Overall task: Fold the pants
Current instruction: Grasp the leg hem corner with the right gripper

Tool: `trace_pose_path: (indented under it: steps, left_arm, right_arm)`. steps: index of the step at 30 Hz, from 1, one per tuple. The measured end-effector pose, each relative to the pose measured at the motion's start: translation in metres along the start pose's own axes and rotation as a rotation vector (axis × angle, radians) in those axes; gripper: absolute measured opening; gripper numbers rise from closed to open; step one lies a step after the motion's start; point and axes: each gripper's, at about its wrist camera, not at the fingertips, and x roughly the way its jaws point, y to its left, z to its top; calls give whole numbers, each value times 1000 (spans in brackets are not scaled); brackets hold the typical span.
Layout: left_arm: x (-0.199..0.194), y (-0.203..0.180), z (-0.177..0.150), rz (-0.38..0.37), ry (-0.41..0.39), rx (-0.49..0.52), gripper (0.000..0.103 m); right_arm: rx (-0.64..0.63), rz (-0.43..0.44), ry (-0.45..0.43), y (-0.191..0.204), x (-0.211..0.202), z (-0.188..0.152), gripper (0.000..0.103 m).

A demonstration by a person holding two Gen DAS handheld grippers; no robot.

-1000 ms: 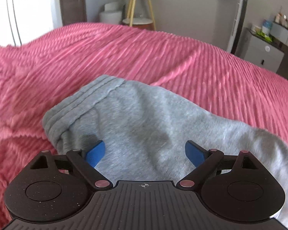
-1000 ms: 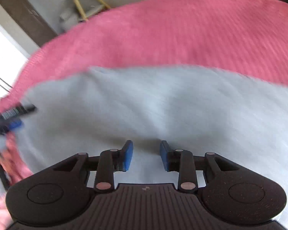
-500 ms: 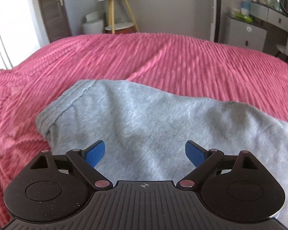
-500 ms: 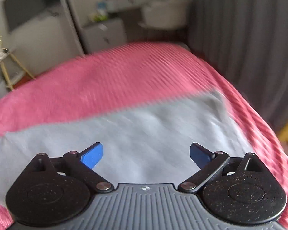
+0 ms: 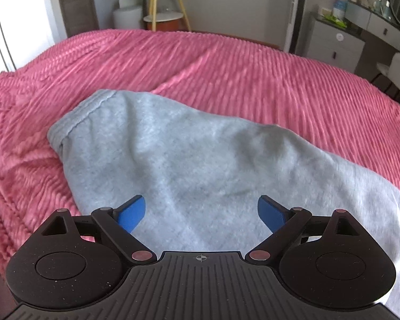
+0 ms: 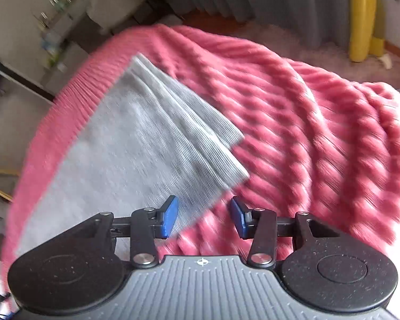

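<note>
A ribbed pink bedspread (image 5: 253,80) covers the bed before me. Beyond it stands a yellow-legged wooden side table (image 5: 165,2) with a white round bin (image 5: 126,12) beside it — and to my right a grey dresser (image 5: 333,42). A yellow pole (image 6: 361,16) rises past the bed's far corner.

The left gripper (image 5: 201,212) is pointing downward with its jaws spread wide, holding nothing. The right gripper (image 6: 204,217) is tilting down, its jaws just closing partway, nothing between them.
</note>
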Motion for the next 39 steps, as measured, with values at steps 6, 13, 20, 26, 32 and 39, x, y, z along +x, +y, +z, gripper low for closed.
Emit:
trace_pose_path:
  steps: [6,13,20,26,32,39]
  left_arm:
    - [4,-14,-7,34,2,31,95]
    - [2,-21,-11,25,-5,60,95]
    - [8,-20,-13,8,23,64,95]
    - [7,-20,-12,-21,29,53,95]
    - [-3,-23,-7,-34,6,45,95]
    - [-29,-26,1,-80,-15,61,96]
  right_arm:
    - [150,113,-62,-21,7,13,37]
    - [111,100,-97,-18,17,20,28]
    - [197,176,-128,-19,28,15,68]
    - [68,117,-162,6,20,20,15]
    - [42,48,-146,9,27,17,16]
    - [-79,54,-190,39,0,23,15]
